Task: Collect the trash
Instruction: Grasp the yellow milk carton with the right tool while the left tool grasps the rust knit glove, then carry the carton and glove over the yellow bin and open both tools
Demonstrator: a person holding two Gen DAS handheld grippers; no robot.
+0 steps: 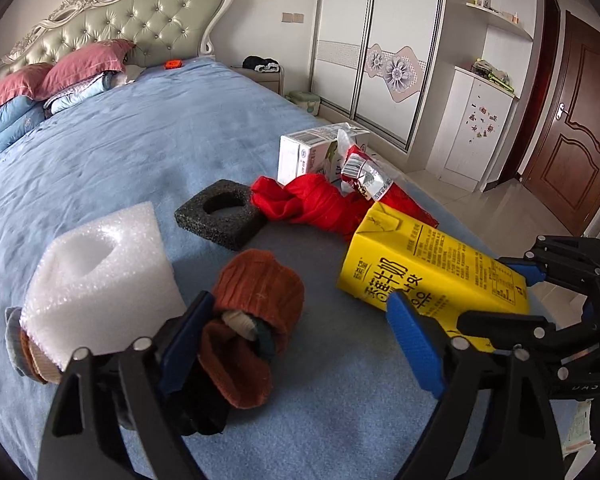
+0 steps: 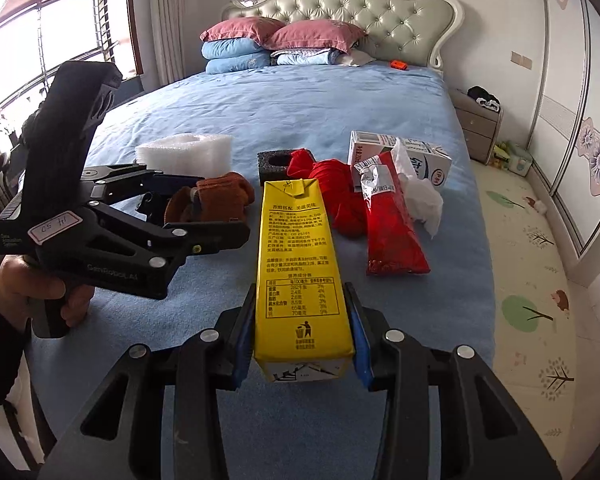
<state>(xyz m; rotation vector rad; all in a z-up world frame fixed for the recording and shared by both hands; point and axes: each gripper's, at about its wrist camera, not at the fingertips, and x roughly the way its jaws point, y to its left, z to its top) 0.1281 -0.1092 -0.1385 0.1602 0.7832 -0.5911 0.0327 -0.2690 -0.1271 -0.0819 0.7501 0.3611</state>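
Bed (image 2: 284, 112) w/ blue cover, carrying: white foam block (image 2: 184, 152); black foam square (image 2: 276, 166) w/ hole; brown socks (image 2: 216, 196); red cloth (image 2: 332, 188); red wrapper (image 2: 392, 232); white carton (image 2: 420, 158); yellow carton (image 2: 298, 256) lying near edge; pillows (image 2: 276, 36) sitting at headboard.

Yellow carton (image 2: 300, 276) with black print, red wrapper (image 2: 392, 228) right of the carton, red cloth (image 2: 336, 192) behind the carton, rust-brown sock (image 1: 256, 292), black foam (image 1: 220, 216), white foam (image 1: 100, 276), white box (image 1: 304, 152), plain blue bedspread (image 1: 160, 136), pink pillows (image 2: 284, 32)
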